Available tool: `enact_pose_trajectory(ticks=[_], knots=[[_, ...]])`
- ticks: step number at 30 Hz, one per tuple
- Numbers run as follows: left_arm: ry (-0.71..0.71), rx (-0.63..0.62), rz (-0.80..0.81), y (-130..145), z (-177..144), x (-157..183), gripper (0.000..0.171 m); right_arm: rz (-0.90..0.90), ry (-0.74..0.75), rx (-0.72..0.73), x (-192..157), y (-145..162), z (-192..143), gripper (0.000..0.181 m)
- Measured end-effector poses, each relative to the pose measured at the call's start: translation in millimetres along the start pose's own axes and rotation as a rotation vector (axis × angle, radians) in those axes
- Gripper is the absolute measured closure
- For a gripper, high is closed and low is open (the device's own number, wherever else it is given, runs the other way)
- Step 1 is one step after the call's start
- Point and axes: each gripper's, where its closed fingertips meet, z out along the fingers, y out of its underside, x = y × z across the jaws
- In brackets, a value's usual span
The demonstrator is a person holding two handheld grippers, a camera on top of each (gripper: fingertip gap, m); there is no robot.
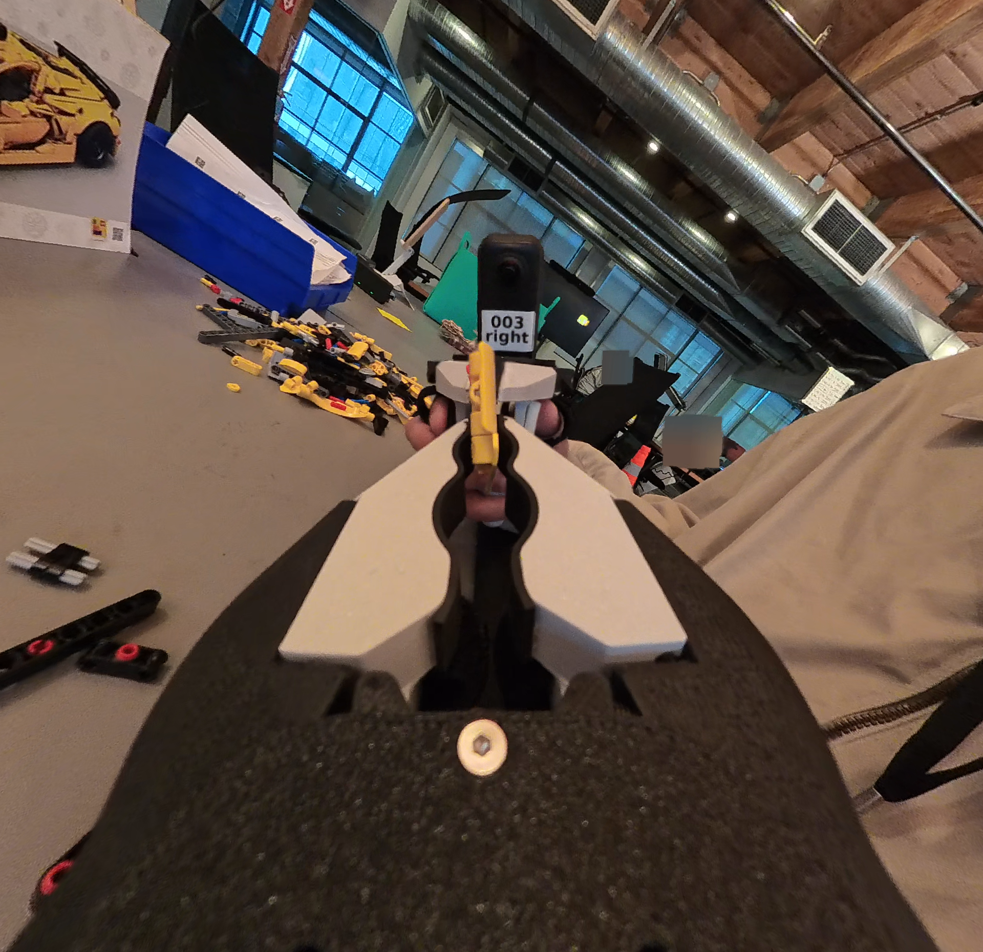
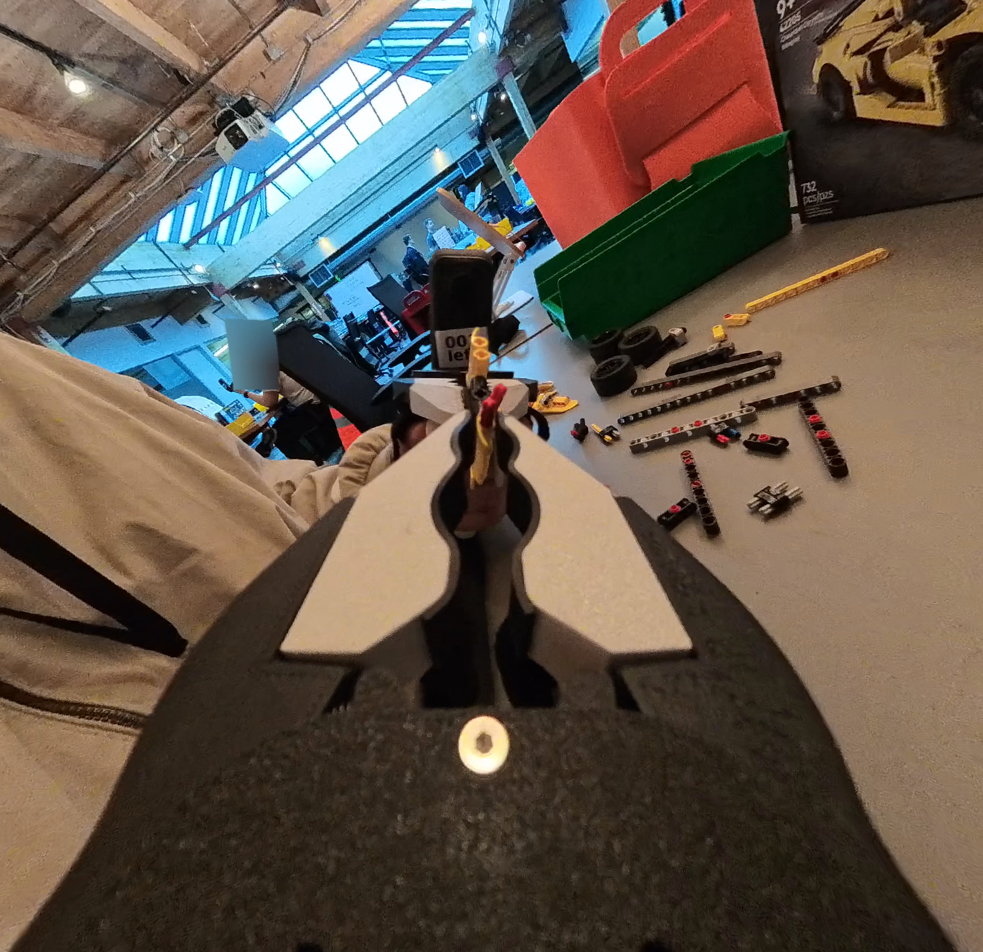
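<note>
Left gripper: the left gripper (image 1: 483, 448), black-bodied with pale grey angular fingers, is clenched on a yellow plastic building-brick piece (image 1: 483, 410); the jaws stand nearly together with the piece pinched at their tips
Right gripper: the right gripper (image 2: 485, 437), of the same make, is clenched on a slim yellow piece with a red pin at its end (image 2: 486, 432); the two grippers face each other tip to tip, lifted above the grey table (image 1: 133, 448)
Where the pieces are: both sit in the air between the opposed fingertips, touching or very nearly so; whether they are already joined I cannot tell
Axis and pointing: in the left wrist view the yellow piece runs lengthwise along the finger line, its far end towards the other gripper; in the right wrist view the red pin points away towards the left gripper
Handling well: by my judgement, parts this small and slippery need the two long axes held in line and both grips firm; any twist would likely cock the pin
Around the left: a loose heap of yellow and black bricks (image 1: 319, 363), a blue plastic bin (image 1: 223, 230) holding white papers, black beams with red pins (image 1: 74, 639)
Around the right: black beams laid out in rows (image 2: 702, 389), small black wheels (image 2: 617, 363), a green tray (image 2: 670, 267), a red paper bag (image 2: 649, 118)
</note>
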Motion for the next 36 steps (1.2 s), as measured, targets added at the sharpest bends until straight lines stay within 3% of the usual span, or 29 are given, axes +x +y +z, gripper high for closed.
enact_pose_trajectory(ticks=[2, 5, 7, 9, 18, 29, 34, 35, 36], knots=[[-0.023, 0.000, -0.002, 0, 1, -3, 0.164, 0.020, 0.017, 0.021, 5, -1, 0, 0.175], [-0.025, -0.033, -0.027, 6, 6, -4, 0.143, 0.011, 0.025, 0.036, 4, -2, 3, 0.175], [-0.038, -0.039, -0.021, 7, 7, -6, 0.144, 0.022, 0.015, 0.031, 2, 0, 7, 0.175], [-0.031, -0.036, 0.002, 7, 7, -3, 0.164, 0.018, 0.019, 0.016, 2, 4, 10, 0.175], [-0.055, -0.075, 0.025, 14, 7, -5, 0.165, 0.086, 0.003, 0.026, 5, 3, 9, 0.178], [-0.027, -0.039, 0.010, 9, 7, -1, 0.165, 0.060, -0.009, 0.046, -1, 1, 10, 0.178], [-0.036, -0.004, -0.004, 3, 8, -2, 0.164, 0.152, -0.035, 0.113, 3, -8, 10, 0.180], [-0.027, -0.022, -0.012, 7, 6, -2, 0.165, 0.188, -0.010, 0.238, 9, -26, 0, 0.178], [-0.028, -0.022, -0.019, 8, 1, -2, 0.164, 0.297, -0.024, 0.533, 26, -69, -44, 0.179]])
